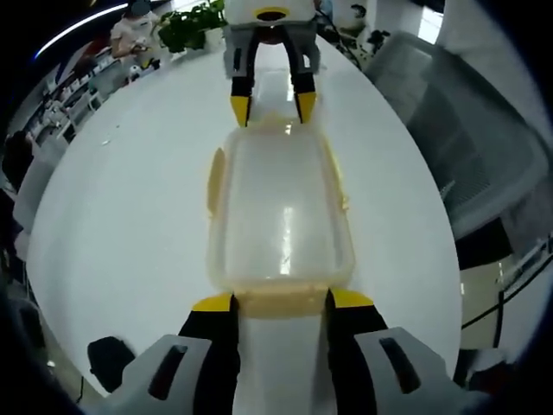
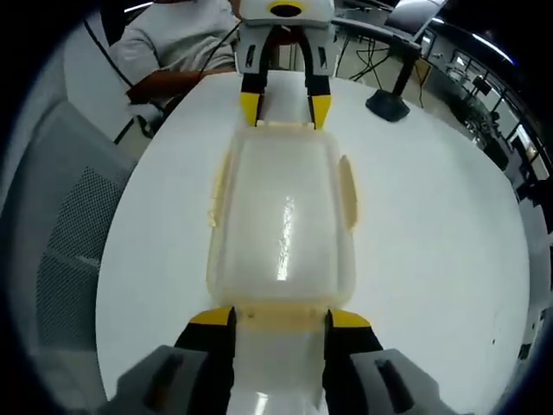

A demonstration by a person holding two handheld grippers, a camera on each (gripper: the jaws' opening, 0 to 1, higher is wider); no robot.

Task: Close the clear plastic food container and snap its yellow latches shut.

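Observation:
The clear plastic container (image 1: 281,216) lies lengthwise on the white table with its lid on. In the left gripper view, my left gripper (image 1: 281,301) is open, its yellow-tipped jaws straddling the near end latch (image 1: 281,304). My right gripper (image 1: 272,108) faces it at the far end, also open about that end. In the right gripper view the same container (image 2: 281,216) runs from my right gripper (image 2: 281,317) to the left gripper (image 2: 285,108). One yellow side latch (image 1: 216,177) (image 2: 347,186) flares outward; the opposite side latch (image 1: 339,177) (image 2: 221,190) lies closer to the wall.
The white table (image 1: 130,216) is round-edged, with a grey mesh chair (image 1: 467,121) (image 2: 69,216) beside it. A seated person (image 2: 181,43) and a black stand base (image 2: 389,104) are beyond the far end. A green plant (image 1: 190,26) stands at the back.

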